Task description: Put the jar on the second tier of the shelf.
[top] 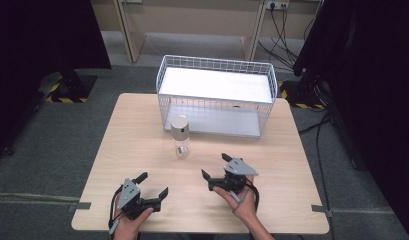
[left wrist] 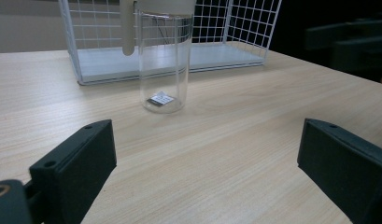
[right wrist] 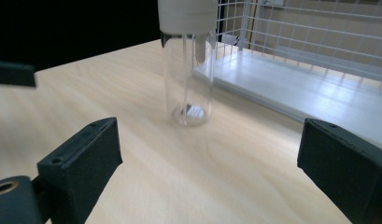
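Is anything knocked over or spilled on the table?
No, nothing stands out. The clear bottle stands upright on the table in front of the wire basket, and both open grippers, left and right, hold nothing.

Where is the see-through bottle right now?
In the high view the clear bottle stands upright near the middle of the wooden table, just in front of the white wire basket, left of its centre.
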The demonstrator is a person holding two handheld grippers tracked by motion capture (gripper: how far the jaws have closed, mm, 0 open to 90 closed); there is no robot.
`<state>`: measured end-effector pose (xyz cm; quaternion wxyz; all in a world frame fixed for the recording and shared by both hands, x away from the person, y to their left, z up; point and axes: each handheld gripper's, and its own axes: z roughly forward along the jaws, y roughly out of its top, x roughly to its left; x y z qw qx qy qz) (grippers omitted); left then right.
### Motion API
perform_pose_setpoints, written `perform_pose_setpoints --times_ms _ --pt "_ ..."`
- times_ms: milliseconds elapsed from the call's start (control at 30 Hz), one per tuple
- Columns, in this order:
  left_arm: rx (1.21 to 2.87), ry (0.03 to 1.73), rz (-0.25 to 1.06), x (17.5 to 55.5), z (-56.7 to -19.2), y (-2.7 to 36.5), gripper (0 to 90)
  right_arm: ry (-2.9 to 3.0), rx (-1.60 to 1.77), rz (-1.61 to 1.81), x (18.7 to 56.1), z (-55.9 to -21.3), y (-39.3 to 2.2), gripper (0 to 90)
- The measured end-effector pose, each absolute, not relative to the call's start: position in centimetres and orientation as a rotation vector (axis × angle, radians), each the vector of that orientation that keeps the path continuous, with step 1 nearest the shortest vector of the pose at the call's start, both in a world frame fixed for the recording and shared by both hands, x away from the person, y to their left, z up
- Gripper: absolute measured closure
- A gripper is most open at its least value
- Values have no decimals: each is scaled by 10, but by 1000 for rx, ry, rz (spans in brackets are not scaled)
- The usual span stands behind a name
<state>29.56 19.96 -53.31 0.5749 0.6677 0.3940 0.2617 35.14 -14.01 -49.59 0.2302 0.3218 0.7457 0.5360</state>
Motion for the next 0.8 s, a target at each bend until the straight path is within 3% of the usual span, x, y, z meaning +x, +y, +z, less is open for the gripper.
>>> perform_pose_setpoints --times_ms 300,800 --pt "1569 920 615 295 -533 199 40 2000 868 1491 343 -493 -151 59" --pt "1563 922 605 296 -533 200 39 1933 810 1548 375 -467 -101 65"
